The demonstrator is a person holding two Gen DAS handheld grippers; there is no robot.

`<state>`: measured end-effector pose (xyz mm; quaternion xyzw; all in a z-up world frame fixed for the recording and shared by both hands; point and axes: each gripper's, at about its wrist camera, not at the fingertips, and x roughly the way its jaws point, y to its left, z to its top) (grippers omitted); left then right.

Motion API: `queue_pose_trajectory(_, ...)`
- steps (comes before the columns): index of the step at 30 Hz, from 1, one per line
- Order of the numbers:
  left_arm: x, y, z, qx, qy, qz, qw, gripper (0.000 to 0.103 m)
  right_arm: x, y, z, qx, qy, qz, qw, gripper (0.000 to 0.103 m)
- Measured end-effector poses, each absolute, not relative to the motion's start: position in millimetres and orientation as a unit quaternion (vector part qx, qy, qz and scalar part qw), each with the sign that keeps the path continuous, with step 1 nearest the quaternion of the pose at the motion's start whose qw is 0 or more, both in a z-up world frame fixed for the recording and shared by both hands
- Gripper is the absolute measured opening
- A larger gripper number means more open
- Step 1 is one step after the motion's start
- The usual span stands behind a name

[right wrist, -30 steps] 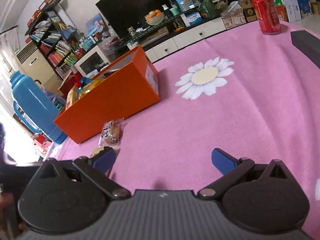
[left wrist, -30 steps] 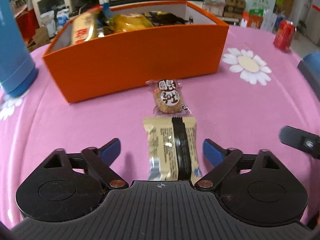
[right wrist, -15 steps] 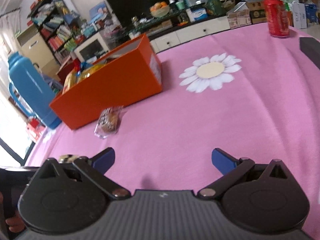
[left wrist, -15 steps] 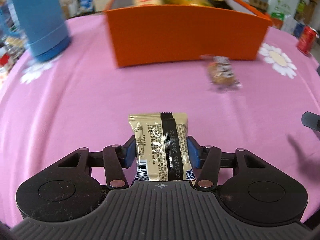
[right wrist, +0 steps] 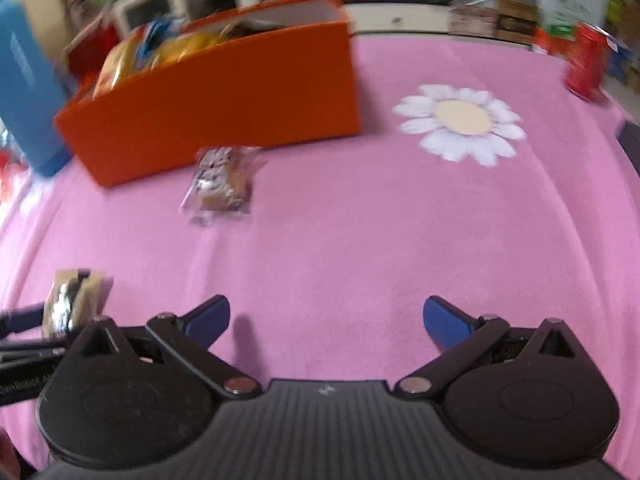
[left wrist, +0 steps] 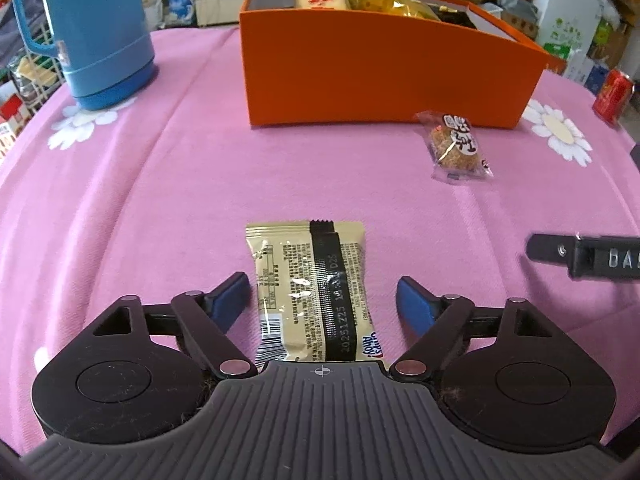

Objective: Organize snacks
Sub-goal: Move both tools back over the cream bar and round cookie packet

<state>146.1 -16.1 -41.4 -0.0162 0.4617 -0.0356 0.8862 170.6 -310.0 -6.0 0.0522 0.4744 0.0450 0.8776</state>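
A gold snack packet with a black stripe lies on the pink tablecloth between the fingers of my left gripper, which is open and not touching it. It also shows in the right wrist view, at the far left. A clear-wrapped round cookie lies in front of the orange box, which holds several snack packs. The cookie and the orange box also show in the blurred right wrist view. My right gripper is open and empty above the cloth.
A blue thermos jug stands at the far left. A red can stands at the far right edge, beside a daisy print. Part of my right gripper's black finger shows at the right. Shelves and boxes fill the background.
My left gripper was shut on the gold packet half a second ago and has opened, the packet now lying loose between its fingers. The right wrist view has swung left and blurred.
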Motion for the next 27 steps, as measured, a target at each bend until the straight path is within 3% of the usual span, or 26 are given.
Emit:
queue_pose_trajectory(4, 144.0, -9.1, -41.3, -0.033, 0.453, -0.044, 0.89, 0.06, 188.7, -295.3, 20.2, 0.1, 0.414, 0.088, 0.901, 0.102)
queue_pose_trajectory(11, 142.5, -3.2, -40.3, -0.052, 0.447, -0.053, 0.892, 0.06, 245.8, -223.2, 2.9, -0.016, 0.422, 0.107, 0.9, 0.1)
queue_pose_trajectory(15, 141.8, -6.2, -41.3, -0.044, 0.445, -0.054, 0.893, 0.063, 250.3, -217.0, -9.5, -0.035, 0.421, 0.112, 0.899, 0.06)
queue_pose_trajectory(19, 140.4, -10.2, -42.5, -0.031, 0.444, -0.052, 0.894, 0.065, 230.1, -232.8, -7.7, -0.04, 0.416, 0.119, 0.9, 0.056)
queue_pose_trajectory(27, 136.7, -16.0, -45.1, -0.003, 0.449, -0.039, 0.893, 0.068, 150.7, -290.1, -4.3, -0.038, 0.422, 0.107, 0.899, 0.059)
